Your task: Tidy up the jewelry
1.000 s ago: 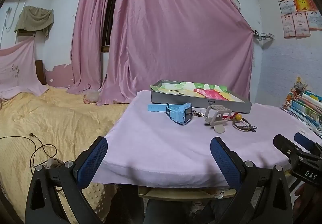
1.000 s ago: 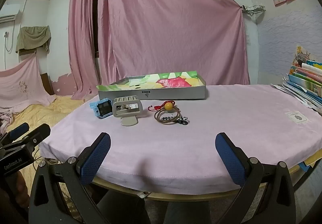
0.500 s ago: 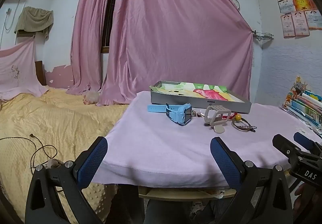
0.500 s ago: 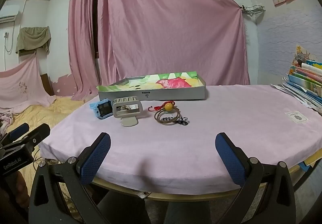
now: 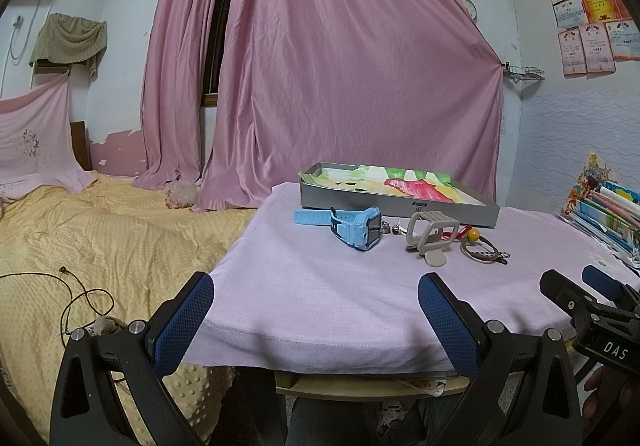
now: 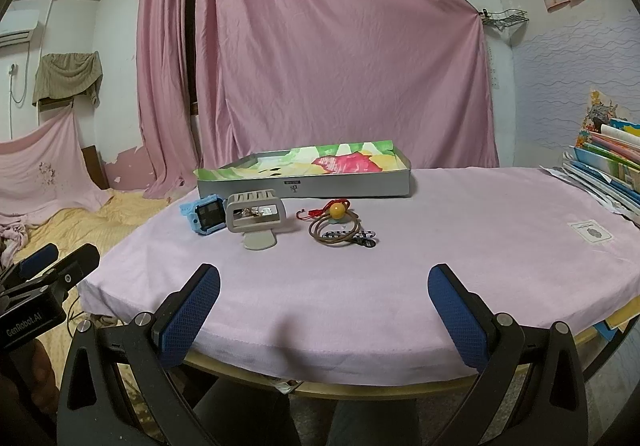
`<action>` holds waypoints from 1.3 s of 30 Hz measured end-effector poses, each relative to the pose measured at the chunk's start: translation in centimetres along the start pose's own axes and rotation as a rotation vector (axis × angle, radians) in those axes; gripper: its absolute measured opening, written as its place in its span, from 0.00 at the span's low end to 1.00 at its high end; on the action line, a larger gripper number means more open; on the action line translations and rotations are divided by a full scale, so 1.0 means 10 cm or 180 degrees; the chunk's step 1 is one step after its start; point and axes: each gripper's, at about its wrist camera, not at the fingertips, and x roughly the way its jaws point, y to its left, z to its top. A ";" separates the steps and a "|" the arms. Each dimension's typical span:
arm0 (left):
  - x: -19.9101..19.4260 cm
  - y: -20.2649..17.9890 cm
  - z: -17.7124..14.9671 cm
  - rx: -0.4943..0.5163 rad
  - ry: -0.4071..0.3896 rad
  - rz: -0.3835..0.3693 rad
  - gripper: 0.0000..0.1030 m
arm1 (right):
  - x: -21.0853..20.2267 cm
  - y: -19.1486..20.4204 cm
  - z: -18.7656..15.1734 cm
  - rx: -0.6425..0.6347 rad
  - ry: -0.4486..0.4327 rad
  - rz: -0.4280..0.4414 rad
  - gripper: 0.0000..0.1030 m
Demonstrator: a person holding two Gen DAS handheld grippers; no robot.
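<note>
On the pink-clothed table lie a blue watch, a beige watch band, a small trinket behind it, a brown cord bracelet with a yellow bead, and a red cord. Behind them stands a grey tray lined with colourful paper. My left gripper and right gripper both hover open at the table's near edge, well short of the items, holding nothing.
A yellow bedspread with a black cable lies left of the table. Stacked books sit at the right edge. Pink curtains hang behind. A white label lies on the cloth.
</note>
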 end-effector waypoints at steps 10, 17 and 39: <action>-0.01 0.00 0.00 0.0001 -0.0002 -0.0004 1.00 | 0.00 0.01 -0.01 0.0001 0.0002 -0.0003 0.99; 0.00 0.00 0.00 0.0000 -0.0004 -0.0002 1.00 | 0.06 0.07 -0.08 0.0000 0.0010 0.0013 0.99; 0.00 0.00 -0.01 -0.0003 -0.0008 -0.0003 1.00 | 0.07 0.08 -0.09 -0.0001 0.0014 0.0016 0.99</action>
